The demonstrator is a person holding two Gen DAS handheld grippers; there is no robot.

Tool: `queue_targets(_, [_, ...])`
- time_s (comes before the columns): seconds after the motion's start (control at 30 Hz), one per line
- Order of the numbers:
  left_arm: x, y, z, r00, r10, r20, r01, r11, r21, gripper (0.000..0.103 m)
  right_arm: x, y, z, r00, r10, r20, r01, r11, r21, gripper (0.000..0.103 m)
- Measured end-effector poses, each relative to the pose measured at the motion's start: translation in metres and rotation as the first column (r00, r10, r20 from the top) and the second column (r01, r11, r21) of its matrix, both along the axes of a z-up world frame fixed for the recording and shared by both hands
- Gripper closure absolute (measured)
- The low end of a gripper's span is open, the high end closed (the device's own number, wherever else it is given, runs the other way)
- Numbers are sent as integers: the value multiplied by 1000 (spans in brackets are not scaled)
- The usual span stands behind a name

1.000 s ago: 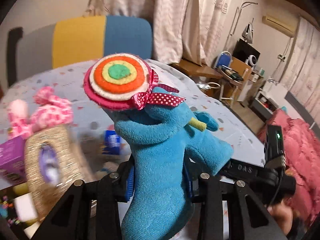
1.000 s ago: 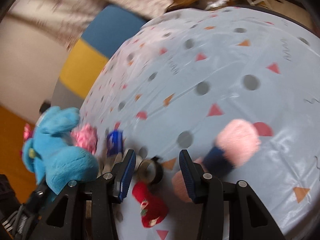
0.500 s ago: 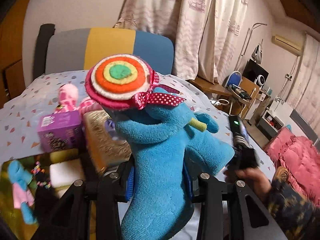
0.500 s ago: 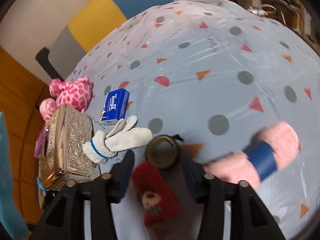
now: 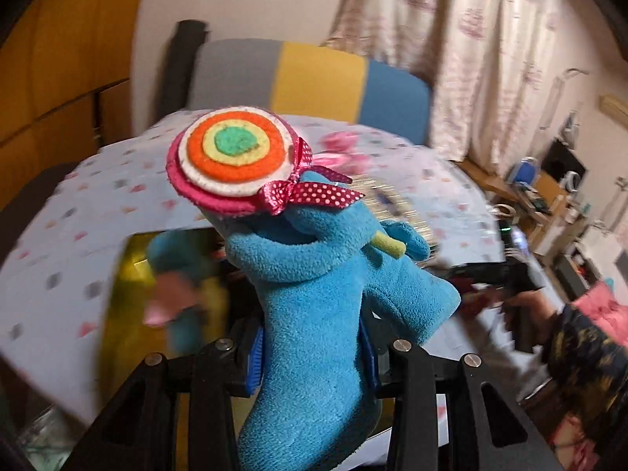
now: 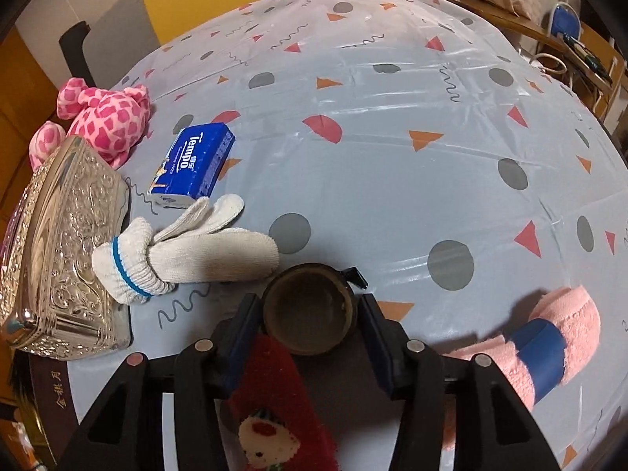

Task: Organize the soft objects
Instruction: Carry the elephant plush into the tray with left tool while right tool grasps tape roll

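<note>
My left gripper [image 5: 312,347] is shut on a blue plush toy [image 5: 314,298] that carries a felt lollipop [image 5: 235,157] with a dotted red bow, held above the table. Below it lies a yellow box [image 5: 129,286] with another blue and pink soft toy [image 5: 176,274] in it, blurred. My right gripper [image 6: 308,316] is open and low over the table, its fingers on either side of a brown tape roll [image 6: 308,310]. A red sock [image 6: 278,412] lies under it. A white glove [image 6: 184,251], a pink spotted plush [image 6: 106,117] and a pink roll with a blue band [image 6: 549,337] lie around.
An embossed silver box [image 6: 62,247] stands at the left of the patterned tablecloth [image 6: 392,117]. A blue Tempo tissue pack [image 6: 192,165] lies beside the glove. A striped chair back [image 5: 310,82] is behind the table. The other hand [image 5: 526,306] shows at the right.
My left gripper has swung left with the blue plush, so the yellow box now lies under it. My right gripper has moved forward so its fingers flank the tape roll.
</note>
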State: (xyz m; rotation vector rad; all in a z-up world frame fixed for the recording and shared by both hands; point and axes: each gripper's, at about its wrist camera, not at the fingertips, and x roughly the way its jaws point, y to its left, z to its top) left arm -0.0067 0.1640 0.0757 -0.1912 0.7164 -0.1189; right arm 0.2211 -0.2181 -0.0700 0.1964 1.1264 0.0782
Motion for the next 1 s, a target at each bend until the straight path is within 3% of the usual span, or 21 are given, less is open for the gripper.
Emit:
queue_targets(0.17, [-28, 57, -10, 996, 81, -42, -77, 994, 77, 64, 0, 1, 1, 1000, 4, 5, -4, 1000, -7, 51])
queue_targets(0.33, [-37, 84, -37, 991, 42, -126, -12, 973, 229, 63, 0, 4, 1, 1000, 16, 12, -15, 999, -31, 51])
queue_targets(0.5, [-23, 99, -73, 968, 7, -251, 55, 969, 239, 61, -1, 4, 1, 999, 27, 17, -26, 999, -46, 51])
queue_targets(0.6, [-15, 111, -90, 953, 43, -300, 26, 974, 224, 51, 0, 6, 0, 999, 36, 23, -34, 998, -61, 52])
queue_targets(0.67, [-15, 114, -89, 956, 47, -291, 10, 981, 193, 16, 0, 7, 0, 999, 39, 26, -37, 997, -68, 52])
queue_targets(0.7, [-17, 115, -86, 961, 57, -272, -5, 982, 188, 10, 0, 7, 0, 999, 40, 28, -38, 997, -72, 52])
queue_targets(0.83, [-24, 121, -63, 978, 95, -185, -59, 980, 189, 9, 1, 9, 0, 998, 48, 35, -44, 995, -92, 52])
queue_targets(0.93, [-29, 131, -54, 977, 149, -152, -124, 979, 161, 21, 1, 8, 1, 998, 48, 36, -45, 994, -97, 52])
queue_targets(1.0, [-34, 136, -49, 970, 210, -126, -195, 973, 122, 21, 1, 10, 1, 998, 55, 41, -50, 992, -113, 52])
